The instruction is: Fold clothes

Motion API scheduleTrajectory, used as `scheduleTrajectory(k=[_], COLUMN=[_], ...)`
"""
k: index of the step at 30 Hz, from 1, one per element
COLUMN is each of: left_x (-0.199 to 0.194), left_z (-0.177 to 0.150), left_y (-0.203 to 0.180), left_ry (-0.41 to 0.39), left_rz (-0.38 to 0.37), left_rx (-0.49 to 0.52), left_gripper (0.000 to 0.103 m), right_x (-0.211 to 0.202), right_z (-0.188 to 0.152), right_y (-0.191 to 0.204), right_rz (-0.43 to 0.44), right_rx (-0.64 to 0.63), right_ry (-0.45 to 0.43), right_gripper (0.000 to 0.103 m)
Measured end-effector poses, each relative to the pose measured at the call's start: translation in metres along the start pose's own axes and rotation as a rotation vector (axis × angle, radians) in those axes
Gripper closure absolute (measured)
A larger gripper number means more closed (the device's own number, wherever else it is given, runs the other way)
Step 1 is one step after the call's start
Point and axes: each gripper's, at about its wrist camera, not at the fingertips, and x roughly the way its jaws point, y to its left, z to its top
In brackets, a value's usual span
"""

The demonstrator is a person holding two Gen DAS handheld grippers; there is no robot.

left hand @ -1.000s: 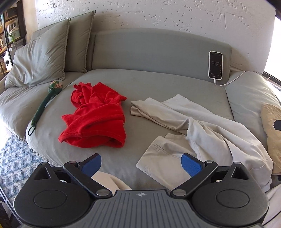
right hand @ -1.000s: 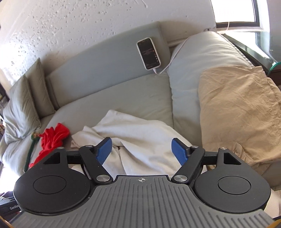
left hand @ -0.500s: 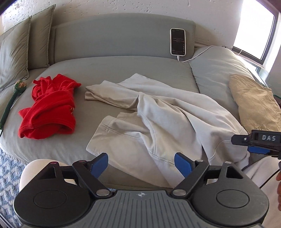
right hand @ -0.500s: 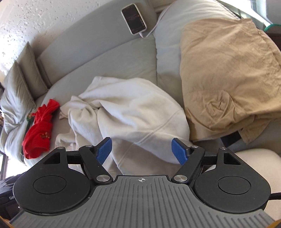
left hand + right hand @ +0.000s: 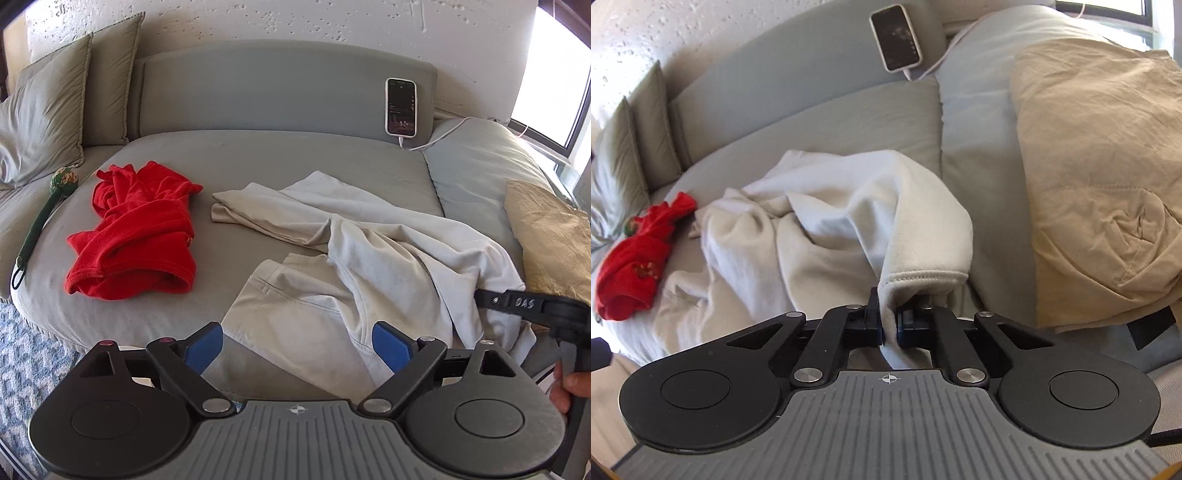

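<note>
Step in hand: picking up the pale grey sweatshirt (image 5: 820, 229) by its hem so it can be spread flat for folding.
Right tool (image 5: 889, 326): clamped on the stitched hem of the sweatshirt; the cloth bunches between the pads and drapes back onto the bed (image 5: 258, 155).
Left tool (image 5: 297, 345): apart and opening wider, nothing between its blue pads (image 5: 388, 347), hovering over the near edge of the bed just above the sweatshirt's near hem.
Where the garment lies: crumpled on the right half of the bed, one sleeve stretched toward the red garment (image 5: 136, 232) on the left.
Doing it well: take a second hem corner with the left tool (a single layer, not a bunch), well apart from the right grip, then lift both evenly.
Risk: dragging cloth toward the tan blanket (image 5: 1100, 177) at right.
</note>
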Motion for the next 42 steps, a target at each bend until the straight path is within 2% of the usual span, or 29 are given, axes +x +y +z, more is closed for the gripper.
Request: scheduleTrajectory(k=[3, 5, 8, 10, 12, 16, 18, 21, 23, 26, 28, 29, 30, 31, 33, 35, 37, 39, 42], left_x=[0.001, -0.001, -0.016, -0.034, -0.049, -0.069, -0.071, -0.064, -0.053, -0.038, -0.033, -0.03, -0.029, -0.027, -0.02, -0.01, 0.002, 0.017, 0.029], left_z=[0.018, 0.034, 0.062, 0.079, 0.091, 0.09, 0.08, 0.057, 0.043, 0.023, 0.013, 0.009, 0.007, 0.007, 0.006, 0.007, 0.007, 0.004, -0.007], left_y=[0.018, 0.031, 0.046, 0.053, 0.06, 0.081, 0.093, 0.107, 0.113, 0.122, 0.122, 0.121, 0.118, 0.114, 0.104, 0.089, 0.07, 0.049, 0.021], left_ry=[-0.003, -0.02, -0.1, -0.191, -0.272, -0.357, -0.36, -0.319, -0.262, -0.161, -0.125, -0.111, -0.105, -0.1, -0.091, -0.069, -0.033, 0.017, 0.075], left_rz=[-0.028, -0.05, -0.103, -0.15, -0.175, -0.168, -0.128, -0.05, -0.018, 0.018, 0.014, 0.011, 0.01, 0.009, -0.005, -0.027, -0.049, -0.079, -0.147], left_rx=[-0.086, -0.168, -0.268, -0.299, -0.328, -0.395, -0.408, -0.393, -0.383, -0.397, -0.39, -0.385, -0.378, -0.368, -0.345, -0.316, -0.263, -0.197, -0.117], left_gripper=[0.013, 0.012, 0.012, 0.01, 0.008, 0.006, 0.006, 0.006, 0.006, 0.006, 0.006, 0.006, 0.006, 0.006, 0.006, 0.007, 0.014, 0.028, 0.039], right_x=[-0.019, -0.031, -0.058, -0.097, -0.136, -0.183, -0.177, -0.142, -0.105, -0.049, -0.013, -0.005, -0.002, -0.003, -0.023, -0.037, -0.047, -0.051, -0.056], right_z=[0.035, 0.078, 0.15, 0.188, 0.207, 0.205, 0.177, 0.118, 0.077, 0.016, -0.018, -0.029, -0.039, -0.045, -0.047, -0.04, -0.028, -0.021, -0.016], right_y=[-0.003, -0.006, 0.007, 0.039, 0.082, 0.166, 0.19, 0.199, 0.192, 0.182, 0.17, 0.164, 0.155, 0.147, 0.132, 0.121, 0.11, 0.097, 0.068], right_rz=[0.074, 0.054, 0.015, 0.022, 0.04, 0.11, 0.123, 0.152, 0.166, 0.186, 0.171, 0.17, 0.18, 0.184, 0.183, 0.184, 0.158, 0.104, 0.036], right_rx=[0.134, 0.201, 0.228, 0.157, 0.03, -0.256, -0.349, -0.387, -0.371, -0.344, -0.328, -0.321, -0.311, -0.297, -0.261, -0.229, -0.208, -0.192, -0.118], right_ry=[-0.06, -0.13, -0.27, -0.429, -0.578, -0.698, -0.661, -0.555, -0.398, -0.162, 0.086, 0.162, 0.196, 0.205, 0.16, 0.102, 0.048, 0.009, -0.01], right_gripper=[0.097, 0.097, 0.097, 0.097, 0.097, 0.097, 0.097, 0.096, 0.096, 0.09, 0.086, 0.084, 0.075, 0.058, 0.036, 0.034, 0.034, 0.035, 0.04])
